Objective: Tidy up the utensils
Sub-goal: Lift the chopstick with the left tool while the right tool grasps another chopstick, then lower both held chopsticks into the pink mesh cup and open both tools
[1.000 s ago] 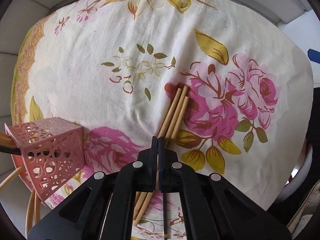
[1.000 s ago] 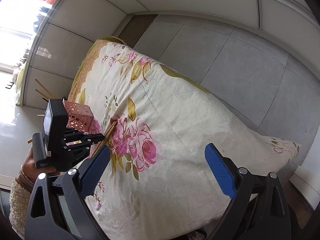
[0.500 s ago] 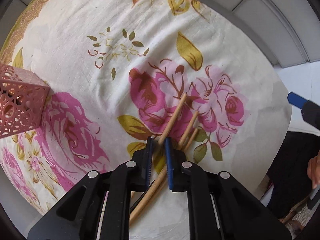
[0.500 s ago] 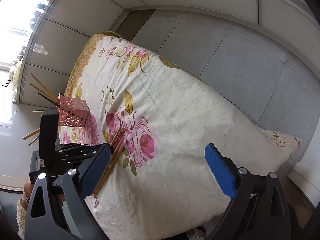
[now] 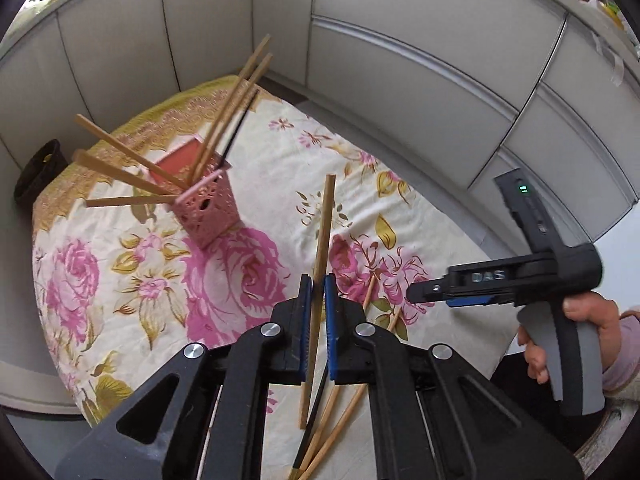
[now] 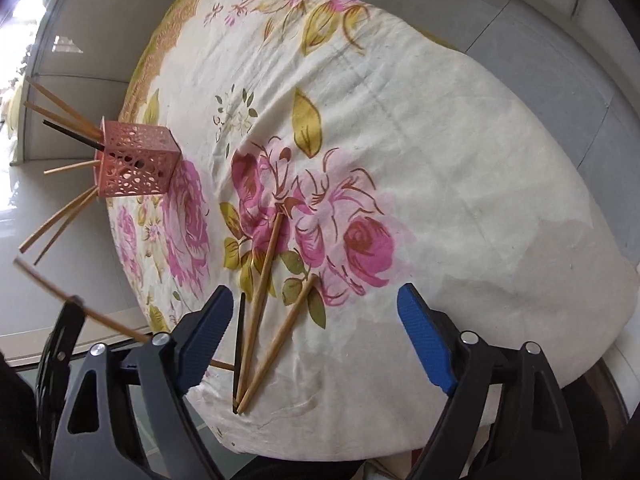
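A: Item one, the left gripper [image 5: 316,292]?
B: Fingers clamped on one wooden chopstick [image 5: 322,264], lifted clear of the flowered cloth [image 5: 248,264]; the stick runs up between the blue pads and sticks out past both ends.

A: Item two, the right gripper [image 6: 316,324]?
B: Fingers apart, nothing between them. They have just been closing somewhat. It hangs above the loose chopsticks, tilted down. A hand [image 5: 576,332] holds its grip.

A: Loose stock?
B: Three chopsticks [image 6: 260,312] on the cloth near the front edge of the desk [image 6: 500,208]: two wooden, one black, lying fanned with near ends together.

A: Storage?
B: Pink pierced holder [image 6: 134,162], upright at the far left of the cloth, well apart from the loose ones. Several chopsticks [image 5: 228,120] already stand in it, leaning outward, one of them black.
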Demonstrator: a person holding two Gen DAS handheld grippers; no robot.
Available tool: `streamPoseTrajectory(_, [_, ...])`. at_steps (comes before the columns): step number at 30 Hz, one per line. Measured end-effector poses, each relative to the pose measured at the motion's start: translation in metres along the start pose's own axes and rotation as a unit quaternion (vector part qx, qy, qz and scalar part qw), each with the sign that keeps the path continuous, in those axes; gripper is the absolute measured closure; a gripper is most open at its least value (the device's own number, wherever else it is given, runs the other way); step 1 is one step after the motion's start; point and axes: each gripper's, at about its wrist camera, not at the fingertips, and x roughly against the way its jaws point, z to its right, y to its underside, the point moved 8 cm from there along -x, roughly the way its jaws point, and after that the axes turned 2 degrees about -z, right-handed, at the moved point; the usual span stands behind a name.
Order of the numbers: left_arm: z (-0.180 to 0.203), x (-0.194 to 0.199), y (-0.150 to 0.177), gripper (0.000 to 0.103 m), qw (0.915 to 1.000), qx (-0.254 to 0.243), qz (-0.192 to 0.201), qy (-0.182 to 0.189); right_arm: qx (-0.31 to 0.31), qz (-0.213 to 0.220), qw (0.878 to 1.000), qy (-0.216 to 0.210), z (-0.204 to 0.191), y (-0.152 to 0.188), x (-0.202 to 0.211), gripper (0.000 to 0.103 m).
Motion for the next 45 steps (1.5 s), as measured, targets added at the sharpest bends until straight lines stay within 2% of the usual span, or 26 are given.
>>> streamPoseTrajectory(1, [-0.003, 0.014, 0.005, 0.098, 0.9998, 0.009, 0.018, 0.000, 0.006, -0.006, 1.000, 0.010, -0.008, -0.003, -0.005, 0.036])
streamPoseTrajectory(3, [-0.013, 0.034, 0.010, 0.098, 0.9984, 0.020, 0.053, -0.011, 0.018, -0.016, 0.999, 0.049, -0.020, -0.007, -0.015, 0.056])
streamPoseTrajectory(7, [-0.024, 0.078, 0.010, 0.098, 0.9936, 0.029, 0.107, -0.020, 0.022, -0.018, 0.994, 0.104, -0.036, -0.015, -0.029, 0.065])
streamPoseTrajectory(12, [-0.028, 0.114, 0.008, 0.098, 0.9879, 0.020, 0.152, -0.024, 0.004, -0.021, 0.990, 0.136, -0.045, -0.015, -0.047, 0.088])
streamPoseTrajectory(15, [-0.032, 0.126, 0.010, 0.098, 0.9855, 0.023, 0.167, -0.024, 0.008, -0.008, 0.987, 0.159, -0.051, -0.016, -0.052, 0.094])
streamPoseTrajectory(18, [-0.040, 0.130, 0.012, 0.098, 0.9836, 0.035, 0.175, -0.024, 0.014, 0.012, 0.985, 0.170, -0.059, -0.015, -0.056, 0.095])
streamPoseTrajectory(20, [-0.045, 0.132, 0.014, 0.098, 0.9827, 0.044, 0.178, -0.029, 0.011, 0.020, 0.990, 0.141, -0.064, -0.014, -0.060, 0.096])
streamPoseTrajectory(23, [-0.050, 0.137, 0.017, 0.098, 0.9815, 0.054, 0.181, -0.033, 0.028, 0.055, 0.991, 0.122, -0.073, -0.013, -0.053, 0.096])
streamPoseTrajectory(29, [-0.054, 0.144, 0.018, 0.098, 0.9778, 0.073, 0.192, -0.042, 0.077, 0.118, 0.988, 0.067, -0.105, -0.007, -0.015, 0.097])
streamPoseTrajectory(38, [-0.032, 0.163, 0.015, 0.098, 0.9744, 0.074, 0.208, -0.045, 0.191, 0.210, 0.959, 0.012, -0.129, 0.036, 0.075, 0.098])
streamPoseTrajectory(45, [-0.015, 0.179, 0.002, 0.098, 0.9706, 0.076, 0.224, -0.043, 0.235, 0.265, 0.935, -0.005, -0.132, 0.058, 0.142, 0.098])
